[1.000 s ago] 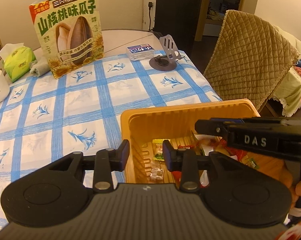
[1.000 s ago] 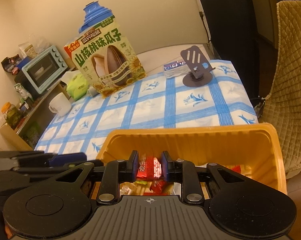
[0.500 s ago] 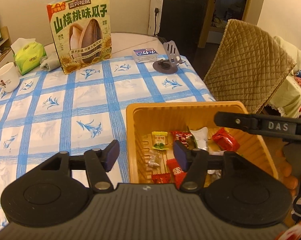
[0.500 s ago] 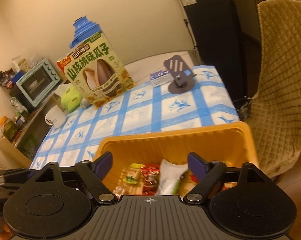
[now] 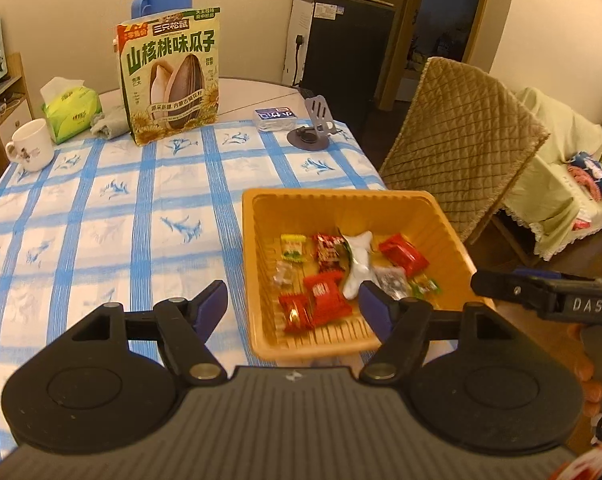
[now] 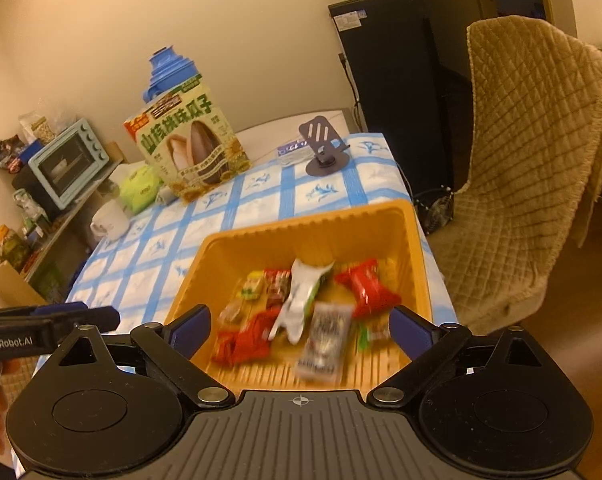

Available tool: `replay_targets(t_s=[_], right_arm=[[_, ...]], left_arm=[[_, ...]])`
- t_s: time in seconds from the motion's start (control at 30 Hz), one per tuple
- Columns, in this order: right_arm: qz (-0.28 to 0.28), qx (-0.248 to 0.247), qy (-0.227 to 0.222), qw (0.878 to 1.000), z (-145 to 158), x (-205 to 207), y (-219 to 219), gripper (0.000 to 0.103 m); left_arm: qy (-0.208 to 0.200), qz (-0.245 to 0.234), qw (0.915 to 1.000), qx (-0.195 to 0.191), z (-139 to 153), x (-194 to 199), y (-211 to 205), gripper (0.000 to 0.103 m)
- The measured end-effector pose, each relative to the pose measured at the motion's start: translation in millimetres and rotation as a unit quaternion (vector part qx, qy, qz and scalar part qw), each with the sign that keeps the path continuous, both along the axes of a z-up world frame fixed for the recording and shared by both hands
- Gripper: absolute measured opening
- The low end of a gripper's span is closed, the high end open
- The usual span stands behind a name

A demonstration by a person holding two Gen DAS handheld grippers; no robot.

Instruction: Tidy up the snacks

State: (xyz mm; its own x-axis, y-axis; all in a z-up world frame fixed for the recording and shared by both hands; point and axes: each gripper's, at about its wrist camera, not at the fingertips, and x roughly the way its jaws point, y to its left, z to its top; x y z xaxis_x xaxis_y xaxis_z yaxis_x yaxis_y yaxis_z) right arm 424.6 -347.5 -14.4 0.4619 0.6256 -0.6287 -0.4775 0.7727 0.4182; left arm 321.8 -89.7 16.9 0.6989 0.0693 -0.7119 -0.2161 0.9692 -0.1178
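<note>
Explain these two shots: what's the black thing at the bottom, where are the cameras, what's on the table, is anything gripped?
No robot arm here: a person holds a two-finger gripper in each hand, each carrying a fisheye camera that looks along its fingers. The black shape is the gripper's own body. One view is from the left gripper, the other from the right gripper. Both have jaws opening, with nothing held between them. On the checked tablecloth sits an orange basket of wrapped snacks. Farther back stand a sunflower seed bag, a mug, a tissue pack and a phone stand.
</note>
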Motion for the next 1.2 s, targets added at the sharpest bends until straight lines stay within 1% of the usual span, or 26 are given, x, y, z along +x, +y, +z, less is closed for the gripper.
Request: replay_targets(t_s=[0.13,0.33,0.67,0.9,1.2], right_arm=[[0.000,-0.013,0.002,1.000,8.7,-40.8,-0.3,0.095],[0.010,-0.032,-0.003,0.999,20.1,-107.5,10.9,0.095],[0.024,-0.056,0.005,0.998,27.2,-209.5,38.0,0.095],[0.037,-0.073,0.004,0.997,28.1,-262.1,55.3,0.095],[0.052,-0.085,0.012,0.995,24.9,-302.8,69.0,0.095]], left_arm=[[0.001,0.000,1.0000,-0.005,4.0,-37.1,-3.1,0.071],[0.007,0.003,0.9998,-0.017,10.2,-103.8,-0.1,0.071],[0.011,0.008,0.9998,-0.015,19.0,-209.2,14.7,0.071],[0.021,0.009,0.9996,-0.014,16.9,-263.7,23.6,0.071],[0.032,0.011,0.9992,-0.020,9.5,-307.3,28.6,0.070]])
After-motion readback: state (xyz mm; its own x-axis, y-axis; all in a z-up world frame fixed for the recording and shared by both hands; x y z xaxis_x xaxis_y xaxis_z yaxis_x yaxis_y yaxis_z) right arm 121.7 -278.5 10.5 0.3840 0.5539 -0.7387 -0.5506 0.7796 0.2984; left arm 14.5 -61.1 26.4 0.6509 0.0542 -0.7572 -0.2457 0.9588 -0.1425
